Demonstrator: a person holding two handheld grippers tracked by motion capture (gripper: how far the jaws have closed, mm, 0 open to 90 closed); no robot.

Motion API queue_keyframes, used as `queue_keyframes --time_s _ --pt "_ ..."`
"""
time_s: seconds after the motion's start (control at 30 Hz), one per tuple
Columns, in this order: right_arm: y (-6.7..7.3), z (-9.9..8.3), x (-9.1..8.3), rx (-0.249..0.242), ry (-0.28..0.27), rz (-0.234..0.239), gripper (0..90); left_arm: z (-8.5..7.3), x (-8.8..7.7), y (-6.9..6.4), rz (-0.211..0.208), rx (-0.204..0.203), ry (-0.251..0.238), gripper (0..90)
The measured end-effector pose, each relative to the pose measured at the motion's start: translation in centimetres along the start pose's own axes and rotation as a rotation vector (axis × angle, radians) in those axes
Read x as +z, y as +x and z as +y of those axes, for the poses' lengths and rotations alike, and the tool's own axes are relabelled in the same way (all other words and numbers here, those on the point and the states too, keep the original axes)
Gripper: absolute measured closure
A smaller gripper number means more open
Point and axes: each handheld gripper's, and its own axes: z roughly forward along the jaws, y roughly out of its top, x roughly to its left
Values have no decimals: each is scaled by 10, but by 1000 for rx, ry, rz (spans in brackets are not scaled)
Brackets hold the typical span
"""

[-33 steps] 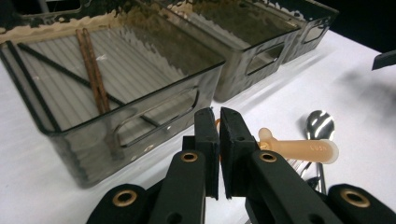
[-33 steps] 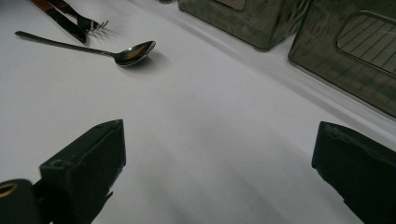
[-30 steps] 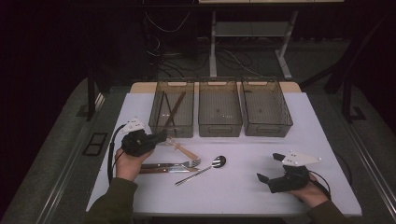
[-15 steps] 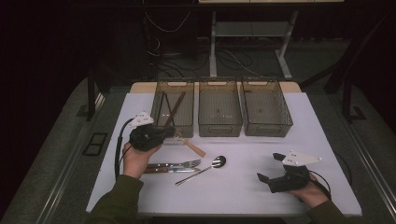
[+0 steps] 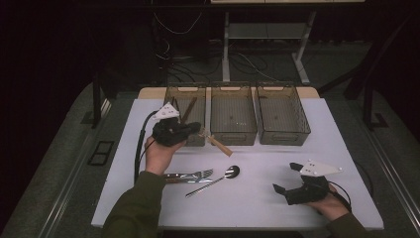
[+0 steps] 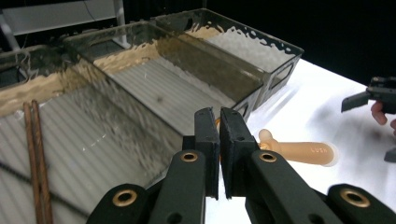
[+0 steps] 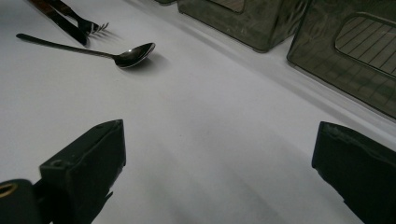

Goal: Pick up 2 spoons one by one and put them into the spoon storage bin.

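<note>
Over left bin [image 5: 185,106], left claw [image 5: 200,131] level, clamping wooden utensil [image 5: 219,145], apparently.

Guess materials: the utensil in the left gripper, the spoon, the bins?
Held utensil: looks like wood or bamboo, tan, matte, rounded handle. Spoon: likely polished steel, with a bright highlight on the bowl. Bins: probably smoky translucent plastic, wavy see-through walls.

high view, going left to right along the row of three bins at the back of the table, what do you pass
left bin holding brown sticks → middle bin → right bin
</note>
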Motion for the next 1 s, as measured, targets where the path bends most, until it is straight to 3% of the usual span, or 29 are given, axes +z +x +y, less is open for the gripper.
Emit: queue_keyframes --time_s 0.3,0.67,1.0 --pt "0 0 0 -2 -4 4 31 22 25 0 5 1 -11 863" --pt "0 1 -1 -4 -10 6 31 43 54 10 49 -18 -3 863" --pt "1 1 -2 -2 -16 10 31 53 90 10 98 -8 48 863"
